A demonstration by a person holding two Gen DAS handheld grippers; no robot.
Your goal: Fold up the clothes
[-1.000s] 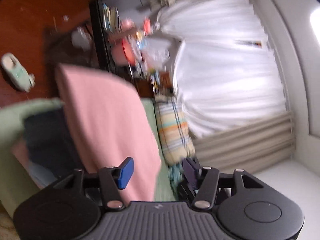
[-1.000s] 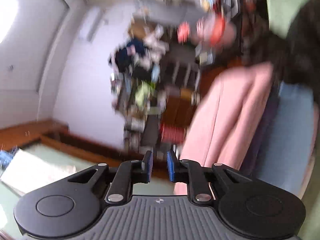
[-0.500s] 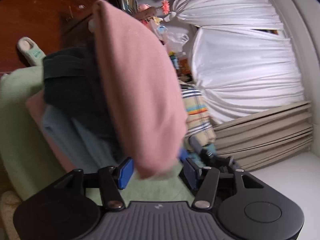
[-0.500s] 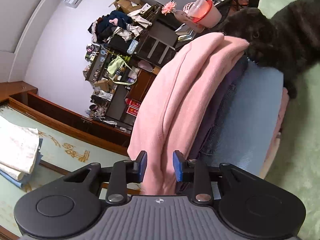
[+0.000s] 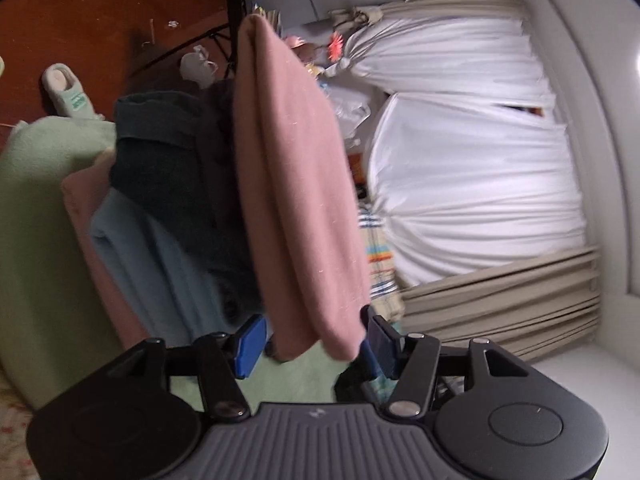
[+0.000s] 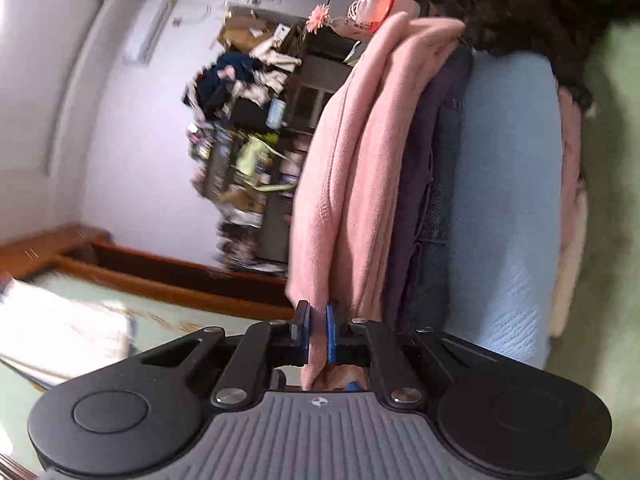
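Right wrist: 1 pink garment pinched

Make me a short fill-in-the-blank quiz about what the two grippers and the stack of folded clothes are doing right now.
1. The right gripper is shut on the edge of the ____ garment.
2. The left gripper has its jaws ____ around that garment's end.
3. Under the dark clothes in the stack lies a light ____ folded piece.
4. The stack rests on a ____ blanket.

Missing words: pink; open; blue; green
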